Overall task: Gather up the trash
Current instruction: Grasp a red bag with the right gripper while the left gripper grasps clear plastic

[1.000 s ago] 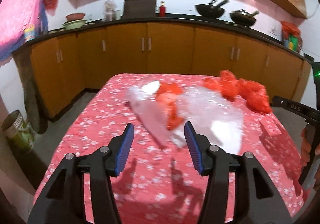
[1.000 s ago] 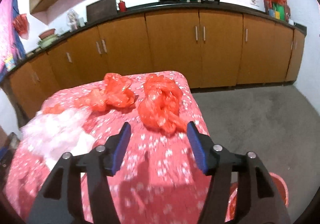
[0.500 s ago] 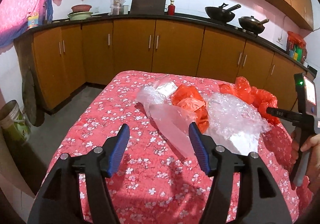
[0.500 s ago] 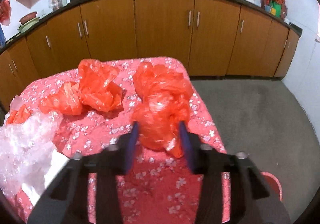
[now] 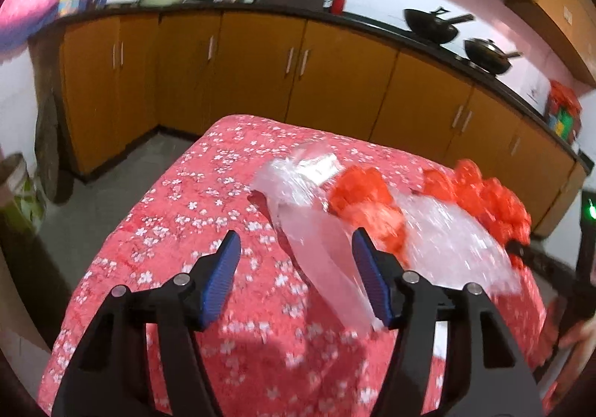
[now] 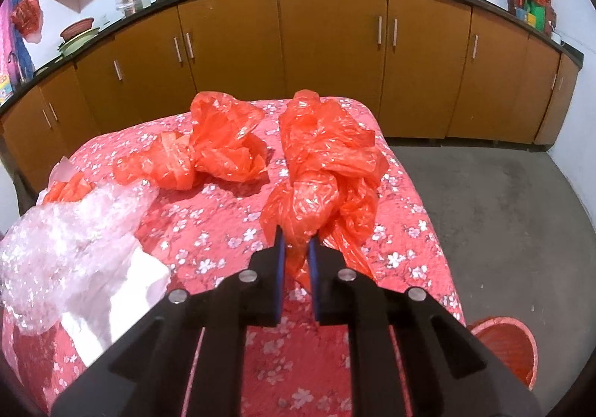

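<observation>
My right gripper (image 6: 296, 249) is shut on the near end of a crumpled red plastic bag (image 6: 327, 171) that lies on the red flowered table (image 6: 208, 242). A second red bag (image 6: 219, 152) lies to its left. Clear bubble wrap (image 6: 70, 245) covers the table's left side. In the left wrist view my left gripper (image 5: 296, 279) is open and empty above the table (image 5: 186, 216), with a clear plastic bag (image 5: 316, 227) reaching between its fingers. A small red bag (image 5: 365, 201) and bubble wrap (image 5: 454, 245) lie beyond it.
A red basket (image 6: 503, 346) stands on the floor by the table's near right corner. Brown cabinets (image 6: 331, 56) with a black counter line the far wall. A bucket (image 5: 18, 190) stands on the floor at the left. The grey floor (image 6: 503, 216) lies right of the table.
My right gripper has moved forward and shut on the nearest red bag. My left gripper has stayed open and shifted a little left and closer to the clear bag.
</observation>
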`<state>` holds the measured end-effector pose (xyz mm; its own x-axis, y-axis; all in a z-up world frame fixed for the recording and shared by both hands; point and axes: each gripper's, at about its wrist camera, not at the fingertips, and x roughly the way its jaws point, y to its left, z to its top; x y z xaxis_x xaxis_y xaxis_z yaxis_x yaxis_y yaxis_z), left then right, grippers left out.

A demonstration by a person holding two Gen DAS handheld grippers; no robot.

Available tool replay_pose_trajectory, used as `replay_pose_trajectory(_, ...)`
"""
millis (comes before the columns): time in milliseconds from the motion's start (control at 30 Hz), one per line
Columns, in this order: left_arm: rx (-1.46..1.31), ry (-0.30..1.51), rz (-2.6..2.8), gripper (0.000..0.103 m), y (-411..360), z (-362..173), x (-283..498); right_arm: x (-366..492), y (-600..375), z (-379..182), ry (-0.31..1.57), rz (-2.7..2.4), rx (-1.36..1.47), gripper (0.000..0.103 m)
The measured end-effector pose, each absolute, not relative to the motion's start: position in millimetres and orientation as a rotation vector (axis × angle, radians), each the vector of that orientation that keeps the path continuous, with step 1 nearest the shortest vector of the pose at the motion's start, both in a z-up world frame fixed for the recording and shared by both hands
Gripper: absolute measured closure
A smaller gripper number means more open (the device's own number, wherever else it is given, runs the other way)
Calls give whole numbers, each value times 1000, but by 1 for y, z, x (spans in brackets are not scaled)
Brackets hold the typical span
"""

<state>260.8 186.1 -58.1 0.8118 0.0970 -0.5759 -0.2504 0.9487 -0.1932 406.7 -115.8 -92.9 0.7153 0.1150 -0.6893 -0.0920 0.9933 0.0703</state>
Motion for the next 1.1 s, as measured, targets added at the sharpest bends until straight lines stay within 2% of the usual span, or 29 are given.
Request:
replay_pose_trajectory(167,-249,624,235,41,198,-56,289,406,-116,-93,764,117,30,91)
replay_pose_trajectory(300,-246,676,237,47,203,-64,307,405,-116,-93,765,116,32,91)
replay_pose_trajectory(567,-204,717,195,51,193,-77,314,406,-113,-93,767,127,25,91)
replay_pose_trajectory(667,-184,749,190,61,190,-79,319,404,-111,-93,770,142,21,91)
replay_pose_trajectory(733,-181,773,191,76,191,-81,322,403,-110,-93,769,149,17,91)
replay_pose_trajectory(833,-189,786,198,91,194,-83,323,400,-109,-92,766,153,17,91)
replay_pose_trajectory(933,-176,779,214,97,195,-82,320,397,-111,-92,759,154,25,91)
replay_pose_trajectory(1100,-188,752,218,98,201,-77,311,391,-116,-90,743,153,43,91)
